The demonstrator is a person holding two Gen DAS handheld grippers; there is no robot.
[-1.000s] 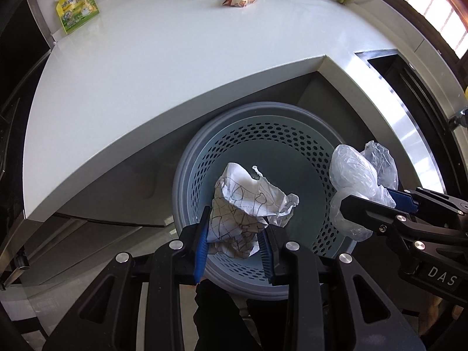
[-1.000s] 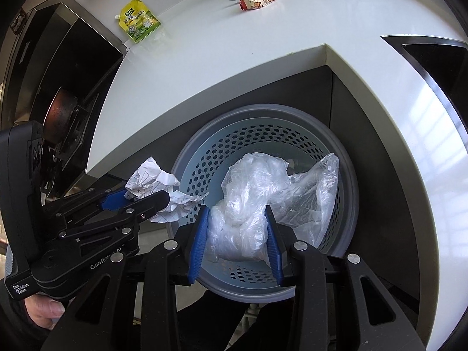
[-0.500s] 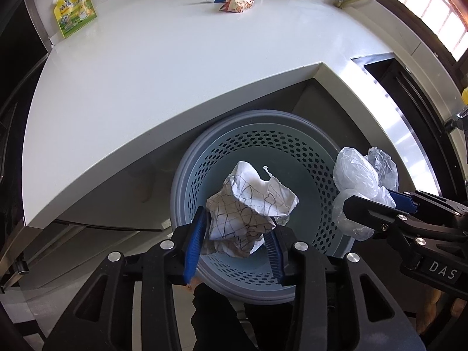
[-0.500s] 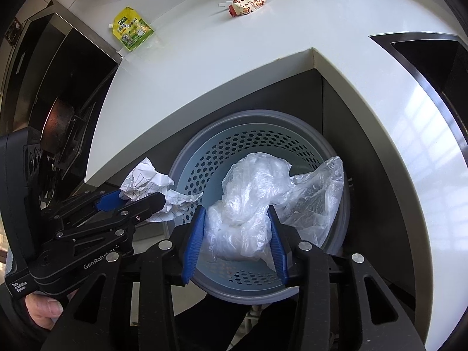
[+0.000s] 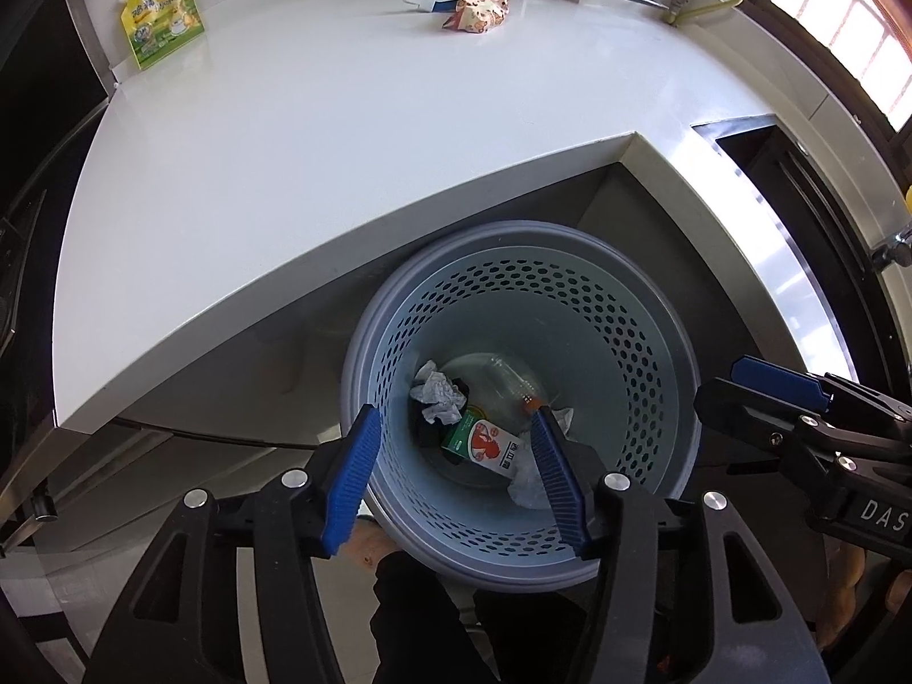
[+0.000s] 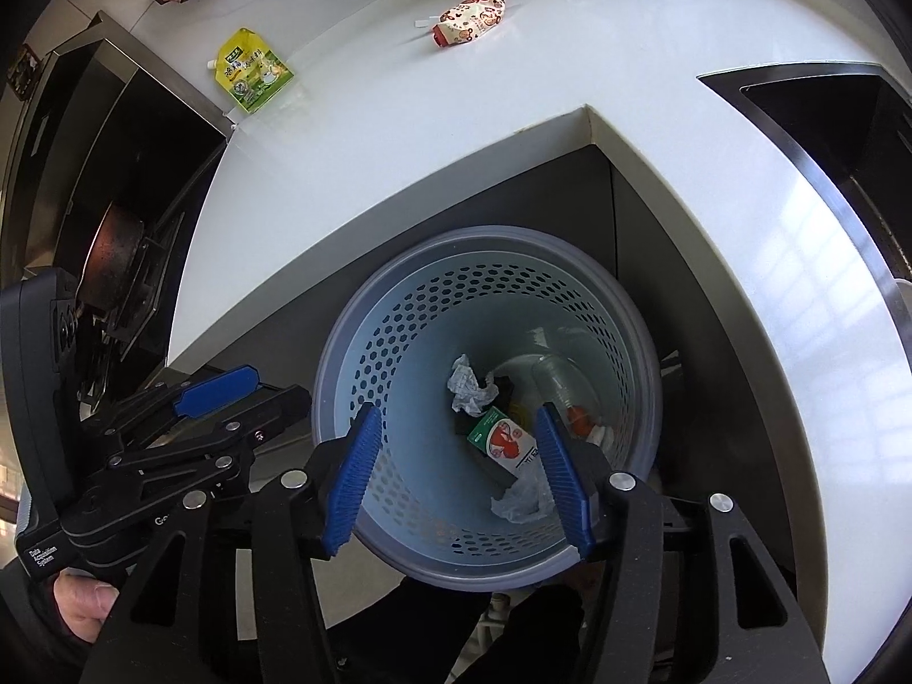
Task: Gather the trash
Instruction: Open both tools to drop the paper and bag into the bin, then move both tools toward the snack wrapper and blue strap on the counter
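1. With both grippers over the bin (image 5: 655,342), left gripper (image 5: 456,473) has its jaws spread wide, nothing between the blue pads (image 5: 350,479).
2. Right gripper (image 6: 459,473) likewise: jaws wide apart, holding nothing. It also shows at the right edge of the left view (image 5: 758,393), beside the bin rim.
3. Bin is a perforated grey-blue basket on the floor, tucked into the inside corner of the white counter (image 5: 342,142).
4. Trash at the bin bottom: crumpled paper (image 5: 436,393), a green-and-red carton (image 5: 484,442), a clear bottle (image 5: 507,376), and plastic film (image 6: 521,499) near the right pad.
5. Paper touches the carton; a dark item sits under them, can't tell what.
6. On the counter, well apart from the bin: a yellow-green pouch (image 5: 159,14) at the left edge and a snack wrapper (image 5: 476,11) near the back.
7. Pan (image 6: 111,251) sits on the stove left of the counter, right view.
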